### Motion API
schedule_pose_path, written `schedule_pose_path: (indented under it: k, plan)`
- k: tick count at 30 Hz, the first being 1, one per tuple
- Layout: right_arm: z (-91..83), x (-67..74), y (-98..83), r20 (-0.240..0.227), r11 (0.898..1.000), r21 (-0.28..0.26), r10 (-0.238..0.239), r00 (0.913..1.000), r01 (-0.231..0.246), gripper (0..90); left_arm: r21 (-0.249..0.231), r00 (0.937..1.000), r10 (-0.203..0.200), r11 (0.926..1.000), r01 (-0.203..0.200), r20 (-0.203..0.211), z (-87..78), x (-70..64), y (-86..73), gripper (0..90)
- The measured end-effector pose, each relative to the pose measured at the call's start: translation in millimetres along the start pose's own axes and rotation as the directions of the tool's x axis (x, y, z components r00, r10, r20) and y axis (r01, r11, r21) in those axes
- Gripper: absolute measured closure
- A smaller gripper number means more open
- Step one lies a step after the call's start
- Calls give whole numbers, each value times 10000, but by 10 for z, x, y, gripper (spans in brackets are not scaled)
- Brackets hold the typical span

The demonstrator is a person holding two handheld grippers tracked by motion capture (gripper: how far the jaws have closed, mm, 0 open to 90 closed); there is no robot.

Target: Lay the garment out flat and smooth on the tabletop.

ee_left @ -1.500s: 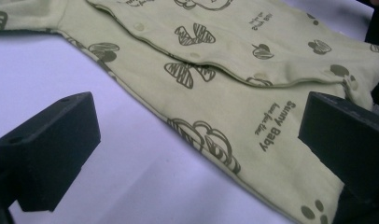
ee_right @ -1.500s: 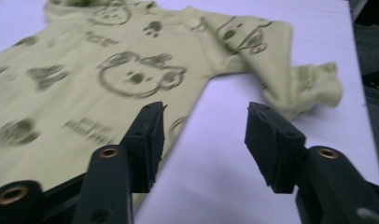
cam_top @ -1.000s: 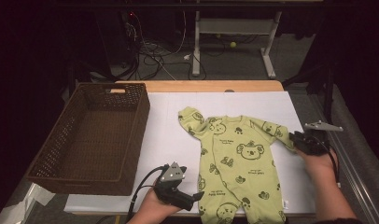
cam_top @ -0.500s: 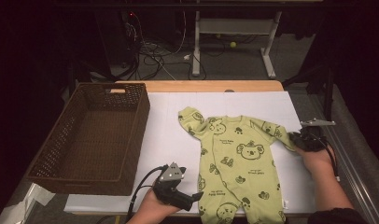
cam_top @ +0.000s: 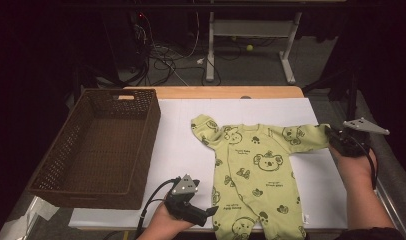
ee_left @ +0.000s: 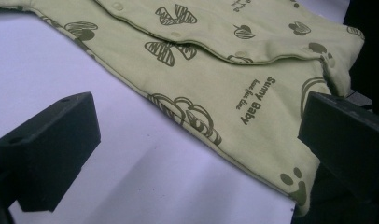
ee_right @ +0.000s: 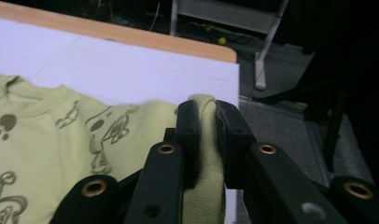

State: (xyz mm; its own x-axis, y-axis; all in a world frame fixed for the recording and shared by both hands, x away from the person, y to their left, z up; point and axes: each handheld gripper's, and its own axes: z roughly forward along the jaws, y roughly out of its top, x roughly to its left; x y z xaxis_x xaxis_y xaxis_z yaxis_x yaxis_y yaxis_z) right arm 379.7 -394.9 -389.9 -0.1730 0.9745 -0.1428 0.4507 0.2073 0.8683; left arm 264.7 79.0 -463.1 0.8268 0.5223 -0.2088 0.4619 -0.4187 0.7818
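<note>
So the romper point(cam_top: 253, 172) is thin, soft cotton knit: basically weightless, totally floppy, not slippery, nothing to break. It'll drape and fold wherever you lift it, so the doubled bits are the places to grab: cuffs, leg hems, collar. Pinch a single flat layer mid-body and you'll just bunch it up.

It's lying flat on the white tabletop point(cam_top: 181, 145), between the two tongs, with the basket point(cam_top: 98, 145) off beyond the left tongs.

Right tongs point(ee_right: 206, 121) are clamped nearly closed on the sleeve cuff point(ee_right: 204, 105), and you can see the ribbed fabric squeezed between the jaws. Left tongs point(cam_top: 211, 212) sit wide open at the near edge, right beside the leg point(ee_left: 253, 116), with a corner of that leg lying in the gap but nothing pressing on it.

Versus a second ago: the right tongs have just been closing, with the cuff between them, and now the grip is on. The right hand looks a touch higher too, with the sleeve pulled straighter. The left hand hasn't budged, and neither have the basket and the rest of the romper.
</note>
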Motion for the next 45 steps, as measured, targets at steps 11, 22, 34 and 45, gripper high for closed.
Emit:
schedule_pose_path:
  k: [11, 22, 34, 45]
  plan:
    - [96, -252, -106, 619, 9984, 509, 208, 9979, -240, 698, -71, 9998, -179, 9998, 179, -1, -19, 17, -14, 0]
    - [-19, -307, -324, 204, 9965, 815, 148, 9997, -164, 580, -246, 9998, -206, 9995, 205, -36, -32, 18, -9, 0]
    - [-304, -192, -743, -990, 9932, 1060, 595, 9933, -489, 385, -181, 9998, -190, 9997, 188, -90, -4, 38, -13, 0]
    - [-674, 79, -967, -2322, 9964, 741, 576, 9710, -414, 84, -186, 9997, -235, 9996, 233, -106, 5, 58, -20, 0]
